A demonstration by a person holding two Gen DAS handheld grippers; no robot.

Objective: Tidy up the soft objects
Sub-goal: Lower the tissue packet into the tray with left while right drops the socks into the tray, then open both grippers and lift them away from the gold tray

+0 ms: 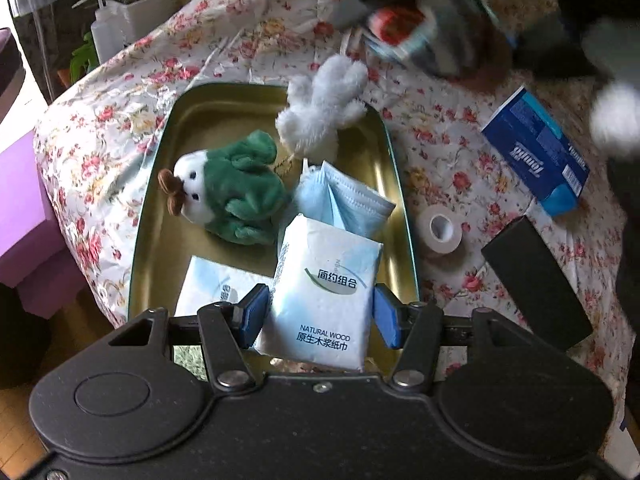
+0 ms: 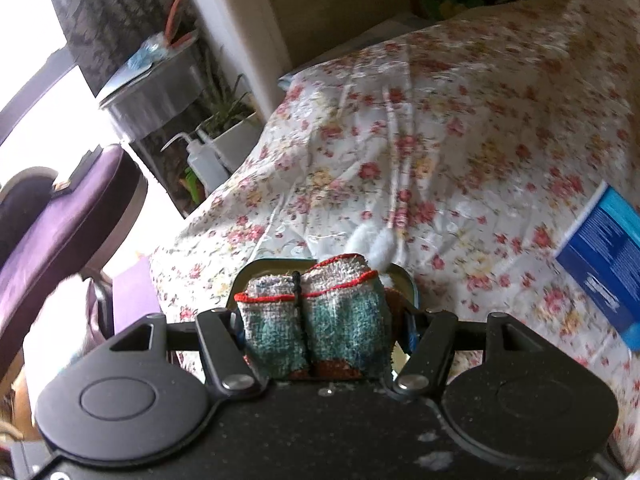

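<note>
Much of the right wrist view is blocked by the rolled towel (image 2: pixel 316 320), a teal and grey terry bundle with red stitched edging, which fills the space between the right gripper (image 2: pixel 320 332) fingers and hides their pads almost entirely; the jaws are pinching that towel, whose roll axis runs forward along the fingers. Behind it only a sliver of the metal tin (image 2: pixel 404 280) rim and a blurred white tuft of the white plush toy (image 2: pixel 372 244) show. In the left wrist view the same right gripper with the towel appears as a motion-smeared patch near the far right of the bed and cannot be made out in detail. The left gripper (image 1: pixel 320 316) has its blue pads (image 1: pixel 256 314) spread on either side of a tissue pack (image 1: pixel 324 292), which stands between them with its long axis pointing away from the camera toward the far edge of the tin (image 1: pixel 160 184); whether the pads touch it is unclear, and its near end is cut off by the gripper body. A second tissue pack (image 1: pixel 216 284) lies just left of it, partly hidden. Inside the tin also lie a green plush toy (image 1: pixel 236 188) with its white face toward the left rim, and a blue face mask (image 1: pixel 344 200); the white plush toy (image 1: pixel 320 108) drapes over the far rim. On the floral bedspread (image 1: pixel 448 140), right of the tin, sit a tape roll (image 1: pixel 440 228), a black box (image 1: pixel 536 284) and a blue tissue box (image 1: pixel 536 152).
</note>
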